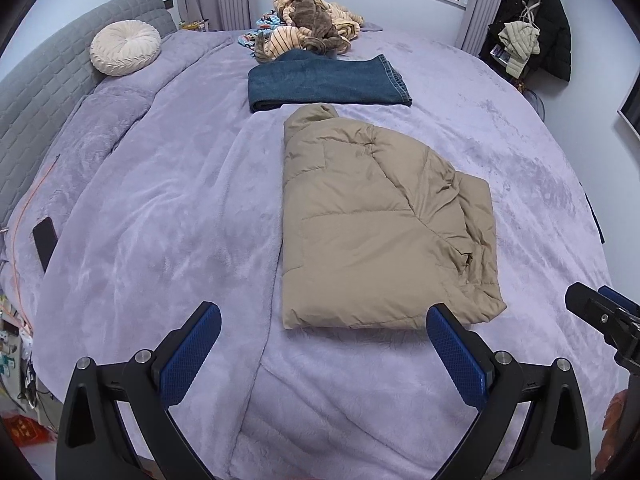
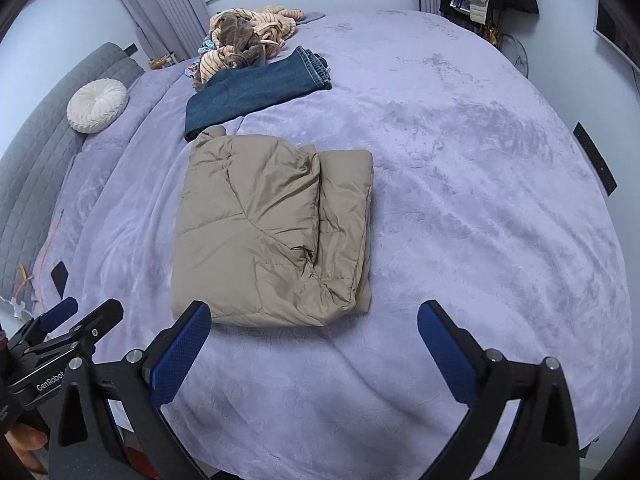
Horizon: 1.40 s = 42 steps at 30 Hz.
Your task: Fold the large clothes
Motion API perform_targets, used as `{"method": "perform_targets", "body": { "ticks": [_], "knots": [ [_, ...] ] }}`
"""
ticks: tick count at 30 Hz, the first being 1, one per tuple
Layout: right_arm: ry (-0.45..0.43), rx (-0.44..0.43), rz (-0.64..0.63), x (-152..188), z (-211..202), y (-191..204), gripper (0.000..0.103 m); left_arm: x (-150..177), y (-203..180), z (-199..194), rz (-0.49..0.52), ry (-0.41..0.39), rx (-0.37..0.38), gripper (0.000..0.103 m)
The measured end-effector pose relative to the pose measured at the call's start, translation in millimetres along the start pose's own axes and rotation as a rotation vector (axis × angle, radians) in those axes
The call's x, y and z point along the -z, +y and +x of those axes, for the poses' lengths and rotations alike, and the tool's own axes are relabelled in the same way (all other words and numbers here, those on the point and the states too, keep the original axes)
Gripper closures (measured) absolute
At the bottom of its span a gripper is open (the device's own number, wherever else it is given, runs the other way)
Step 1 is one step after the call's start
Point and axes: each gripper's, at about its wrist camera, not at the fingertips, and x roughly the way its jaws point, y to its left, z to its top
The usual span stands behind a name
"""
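A tan puffer jacket (image 1: 372,220) lies folded into a thick rectangle on the lilac bed cover (image 1: 160,220); it also shows in the right wrist view, jacket (image 2: 272,232). My left gripper (image 1: 324,316) hovers open above the cover just short of the jacket's near edge, nothing between its blue pads. My right gripper (image 2: 314,312) is open too, held over the near edge of the jacket, apart from it. The right gripper's tip (image 1: 600,312) shows at the right edge of the left wrist view. The left gripper (image 2: 68,320) shows at the lower left of the right wrist view.
Folded blue jeans (image 1: 328,80) lie beyond the jacket. A heap of striped and brown clothes (image 1: 312,24) sits farther back. A round cream cushion (image 1: 126,47) leans on the grey headboard (image 1: 36,92). A dark phone (image 1: 44,240) lies at the left; coats (image 1: 536,28) hang at the back right.
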Motion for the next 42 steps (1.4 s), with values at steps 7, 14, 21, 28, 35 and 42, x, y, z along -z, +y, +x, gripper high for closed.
{"method": "perform_targets", "body": {
  "ticks": [7, 14, 21, 28, 35, 42],
  "knots": [
    [-0.014, 0.013, 0.010, 1, -6, -2, 0.000, 2, -1, -5, 0.007, -0.010, -0.008, 0.000],
    [-0.019, 0.012, 0.001, 2, -8, -2, 0.000, 2, 0, -10, 0.009, -0.020, -0.011, 0.000],
    [-0.020, 0.012, -0.001, 3, -9, -1, 0.000, 2, 0, -11, 0.008, -0.024, -0.013, 0.000],
    [-0.021, 0.012, -0.002, 4, -10, 0, 0.000, 1, 2, -15, 0.003, -0.030, -0.017, 0.000],
    [-0.021, 0.013, -0.002, 4, -10, 0, 0.000, 1, 4, -16, 0.004, -0.033, -0.019, 0.000],
    [-0.022, 0.014, -0.003, 5, -10, 2, 0.000, 2, 3, -17, 0.004, -0.034, -0.020, 0.000]
  ]
}}
